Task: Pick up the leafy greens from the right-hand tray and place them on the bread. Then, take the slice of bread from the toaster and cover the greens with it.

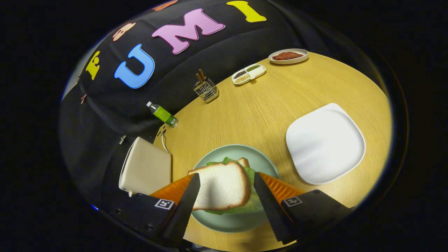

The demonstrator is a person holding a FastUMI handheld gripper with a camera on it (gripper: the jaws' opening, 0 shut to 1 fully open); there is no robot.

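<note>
Green plate [267,164] under bread [220,185], greens [250,175]; tool [226,187] open.

Tongs-mounted fisheye, steeply down and close over the round table [266,105], far edge perhaps distorted.

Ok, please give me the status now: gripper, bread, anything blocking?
Gripper open, fingers either side of top bread slice. Slice lies over greens on green plate. Nothing in the way.

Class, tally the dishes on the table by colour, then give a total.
White: 3, namely the square plate, the divided tray and the oval plate
Green: 1, the round plate under the sandwich, which lies between the open gripper jaws
Total: 4
</note>
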